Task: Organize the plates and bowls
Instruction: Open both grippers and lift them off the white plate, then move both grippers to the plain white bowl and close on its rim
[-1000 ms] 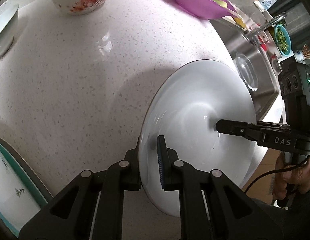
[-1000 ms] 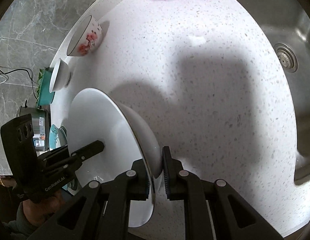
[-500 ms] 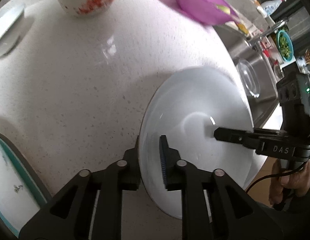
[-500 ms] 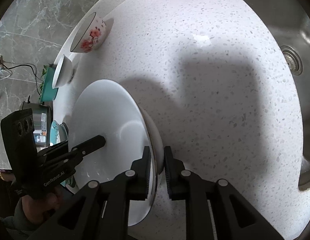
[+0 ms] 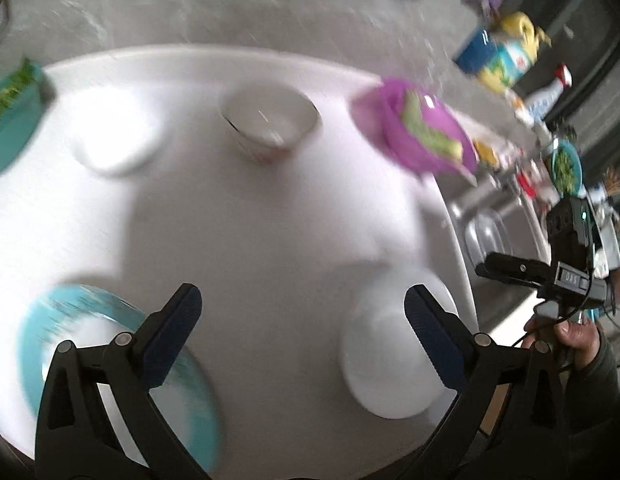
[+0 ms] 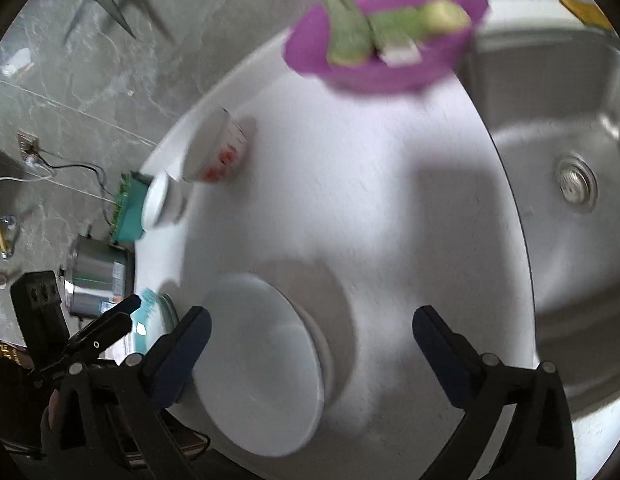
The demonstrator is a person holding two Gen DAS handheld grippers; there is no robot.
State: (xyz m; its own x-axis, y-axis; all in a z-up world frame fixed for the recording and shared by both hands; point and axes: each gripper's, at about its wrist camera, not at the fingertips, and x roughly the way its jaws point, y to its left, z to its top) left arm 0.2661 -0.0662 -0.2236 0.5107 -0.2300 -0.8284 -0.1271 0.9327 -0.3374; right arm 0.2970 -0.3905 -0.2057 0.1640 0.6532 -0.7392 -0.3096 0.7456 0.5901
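Observation:
A white plate (image 5: 390, 356) lies on the white speckled counter (image 5: 250, 240) near its front edge; it also shows in the right wrist view (image 6: 258, 364). My left gripper (image 5: 302, 320) is open and empty above the counter, the plate by its right finger. My right gripper (image 6: 310, 344) is open and empty, raised above the plate. A teal-rimmed plate (image 5: 90, 356) lies at front left, also seen in the right wrist view (image 6: 154, 316). A floral bowl (image 5: 270, 124) and a small white bowl (image 5: 110, 140) stand at the back. The view is blurred.
A purple bowl with green vegetables (image 6: 386, 28) stands at the back by the steel sink (image 6: 566, 200). A teal tray of greens (image 5: 10, 120) is at the far left. A steel pot (image 6: 94, 280) stands beyond the counter edge. Bottles (image 5: 506, 56) line the back right.
Both grippers were shut on the white plate's rim and held it tilted. Now both are open, drawn back and raised, and the plate lies flat on the counter.

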